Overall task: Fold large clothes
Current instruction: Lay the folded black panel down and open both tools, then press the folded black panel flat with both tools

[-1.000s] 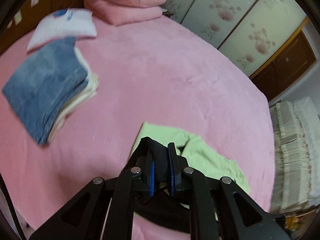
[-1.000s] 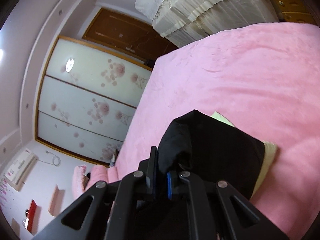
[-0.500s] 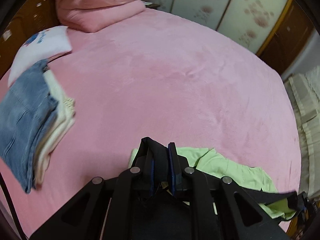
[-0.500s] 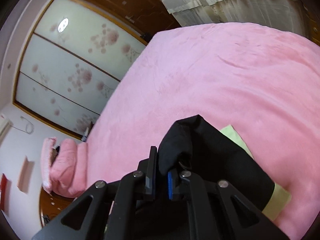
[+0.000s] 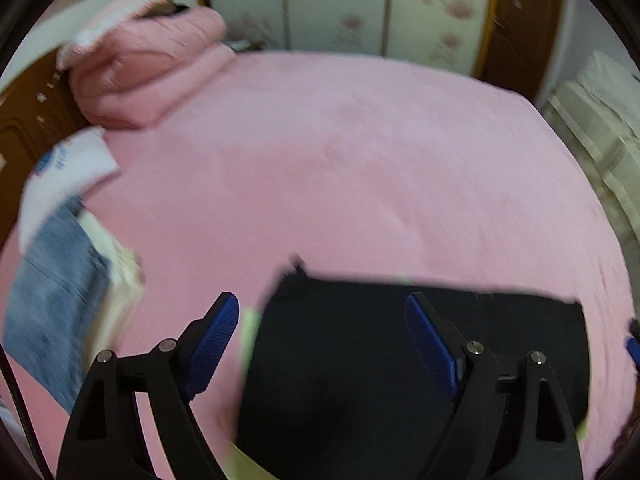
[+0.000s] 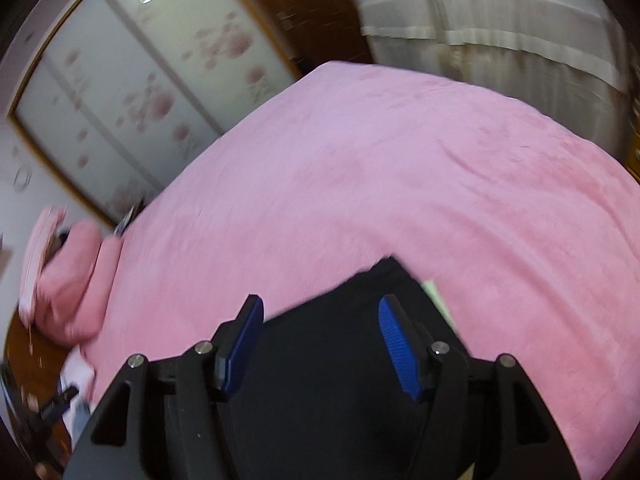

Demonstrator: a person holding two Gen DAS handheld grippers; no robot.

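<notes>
A black garment [image 5: 360,352] lies folded flat on the pink bed [image 5: 340,160], with a light green garment [image 5: 250,332] peeking out from under its edges. My left gripper [image 5: 322,312] hangs over its left part; its jaws are opening and the blue pads press on nothing. In the right wrist view the same black garment [image 6: 328,360] lies below my right gripper [image 6: 320,314], whose jaws are also opening, free of the cloth. A strip of the green garment [image 6: 438,300] shows at the right edge.
A stack of folded clothes with blue jeans [image 5: 52,304] on top lies at the bed's left. A white pillow [image 5: 68,172] and a rolled pink quilt [image 5: 148,72] sit at the far left. Wardrobe doors [image 5: 360,4] stand behind; a covered piece of furniture [image 6: 500,52] stands beyond the bed.
Both grippers were shut on the black garment's edge; now both have let go and stand wide. The garment lies flat over the green one. Both views have rolled and dropped closer to the bed.
</notes>
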